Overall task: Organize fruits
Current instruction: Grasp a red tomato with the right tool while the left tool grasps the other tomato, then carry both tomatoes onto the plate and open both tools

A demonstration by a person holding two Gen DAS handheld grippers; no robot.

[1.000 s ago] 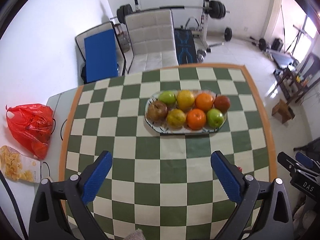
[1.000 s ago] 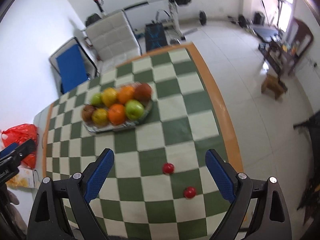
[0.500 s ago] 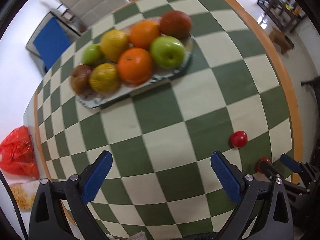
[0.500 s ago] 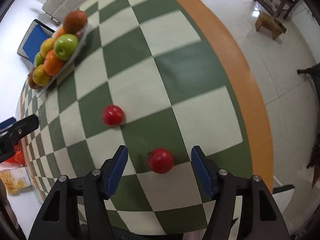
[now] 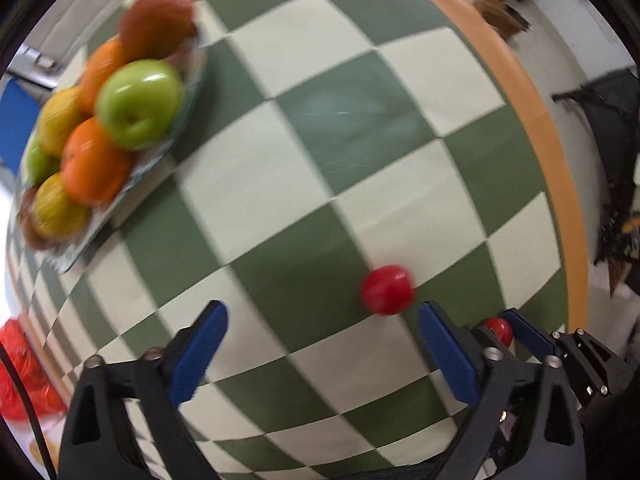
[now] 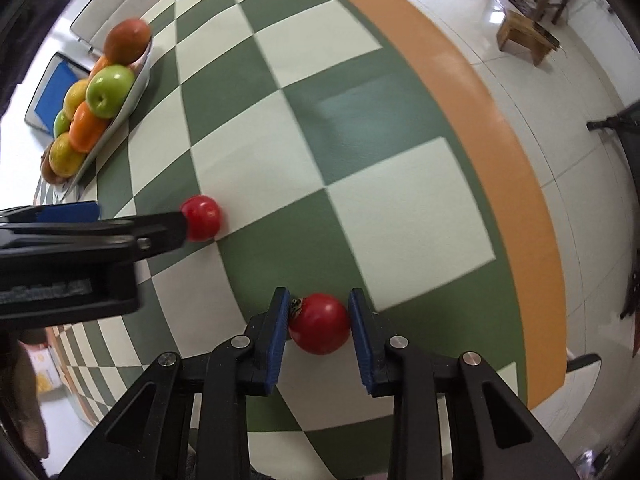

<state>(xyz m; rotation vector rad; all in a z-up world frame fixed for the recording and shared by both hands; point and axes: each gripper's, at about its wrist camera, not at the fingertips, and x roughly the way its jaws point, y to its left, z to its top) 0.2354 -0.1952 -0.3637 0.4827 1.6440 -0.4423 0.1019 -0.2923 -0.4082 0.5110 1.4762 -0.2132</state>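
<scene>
The right gripper (image 6: 319, 322) sits low over the checked table (image 6: 400, 208), its blue pads narrowed onto the near red tomato (image 6: 319, 323): a small, smooth, glossy round fruit with a dark stem scar turned toward the left pad. Both pads appear to touch its sides, and it rests on the cloth where a green square meets a cream one, not far from the orange border. A little farther off and to the left lies the second red tomato (image 5: 387, 289), of like size and shine, on a green square. The left gripper (image 5: 320, 344) hangs wide open around nothing; this tomato lies just ahead of its right pad, outside the gap and closer to that pad than to the other. Well beyond, toward the table's far left, stands the oval fruit plate (image 6: 138, 80), piled with a green apple (image 6: 109, 90), oranges (image 6: 85, 128), yellowish fruit and a reddish-brown one at the far end.
</scene>
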